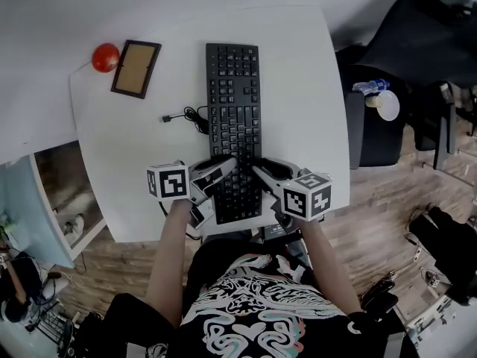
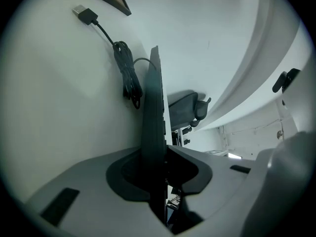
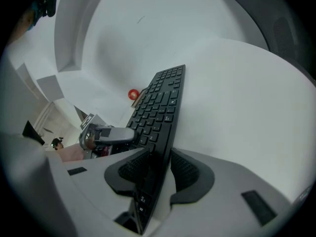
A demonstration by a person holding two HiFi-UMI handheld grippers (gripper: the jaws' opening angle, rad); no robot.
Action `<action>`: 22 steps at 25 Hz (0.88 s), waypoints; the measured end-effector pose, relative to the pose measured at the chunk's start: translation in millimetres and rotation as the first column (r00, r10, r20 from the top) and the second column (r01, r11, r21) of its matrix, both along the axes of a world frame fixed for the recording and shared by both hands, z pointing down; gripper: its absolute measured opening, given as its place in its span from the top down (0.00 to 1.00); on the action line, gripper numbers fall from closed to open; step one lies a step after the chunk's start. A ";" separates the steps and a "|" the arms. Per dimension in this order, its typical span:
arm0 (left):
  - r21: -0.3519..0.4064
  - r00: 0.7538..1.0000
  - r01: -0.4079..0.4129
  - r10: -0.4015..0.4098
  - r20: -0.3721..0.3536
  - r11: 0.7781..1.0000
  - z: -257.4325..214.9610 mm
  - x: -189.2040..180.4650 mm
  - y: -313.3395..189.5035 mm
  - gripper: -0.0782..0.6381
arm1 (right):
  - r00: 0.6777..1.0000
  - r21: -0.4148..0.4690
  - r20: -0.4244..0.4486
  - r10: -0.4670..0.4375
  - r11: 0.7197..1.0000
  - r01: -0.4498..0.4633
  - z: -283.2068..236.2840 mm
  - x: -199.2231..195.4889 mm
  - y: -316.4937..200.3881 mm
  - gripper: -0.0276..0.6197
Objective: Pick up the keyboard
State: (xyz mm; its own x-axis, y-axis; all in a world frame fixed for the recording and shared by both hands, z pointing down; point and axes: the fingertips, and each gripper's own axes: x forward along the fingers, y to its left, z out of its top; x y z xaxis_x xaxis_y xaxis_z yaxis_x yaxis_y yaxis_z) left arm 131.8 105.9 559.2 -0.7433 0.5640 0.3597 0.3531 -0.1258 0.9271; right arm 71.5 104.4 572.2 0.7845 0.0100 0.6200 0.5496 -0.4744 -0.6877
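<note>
Jaws on both sides are biting. The left gripper (image 1: 223,167) pinches the left long edge of the keyboard (image 1: 234,103), and the right gripper (image 1: 261,172) pinches the right long edge, each with the slab squeezed between its pads. Both grips sit at the near short end, so the long axis runs straight out ahead of the jaws across the tabletop (image 1: 298,88), with nearly all its length beyond them. That's the one to watch: the far end will likely droop unless both hands rise together. Neither hand is nearer; they're level. The cable (image 1: 195,116) lies coiled ahead and left of the left jaws with its plug loose, so it should trail freely.
</note>
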 end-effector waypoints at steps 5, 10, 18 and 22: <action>-0.004 0.999 0.012 -0.011 0.041 1.000 1.7 -1.2 -3.5 0.75 | 0.999 0.056 -0.032 0.037 0.998 -0.035 1.5 -1.0 0.7 0.73; -0.060 0.993 0.045 -0.039 0.110 0.997 -7.7 -2.1 -2.7 0.77 | 0.982 0.168 -0.131 0.138 0.979 -0.115 -6.1 -2.5 7.5 0.73; -0.098 0.976 0.095 -0.073 0.207 0.991 -20.7 -3.1 0.3 0.77 | 0.943 0.282 -0.261 0.207 0.950 -0.131 -16.1 2.6 11.9 0.73; -0.107 0.971 0.098 -0.071 0.228 0.989 -22.5 -3.6 -1.1 0.77 | 0.924 0.373 -0.319 0.210 0.924 -0.081 -19.8 8.6 2.9 0.73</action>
State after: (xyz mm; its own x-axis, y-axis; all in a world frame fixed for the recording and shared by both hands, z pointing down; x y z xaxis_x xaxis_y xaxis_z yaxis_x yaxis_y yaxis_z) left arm 128.2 104.8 536.7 -0.7450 0.6565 0.1184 0.1289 -0.0325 0.9911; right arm 80.2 107.3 552.3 0.9558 -0.0235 0.2932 0.2894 -0.1034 -0.9516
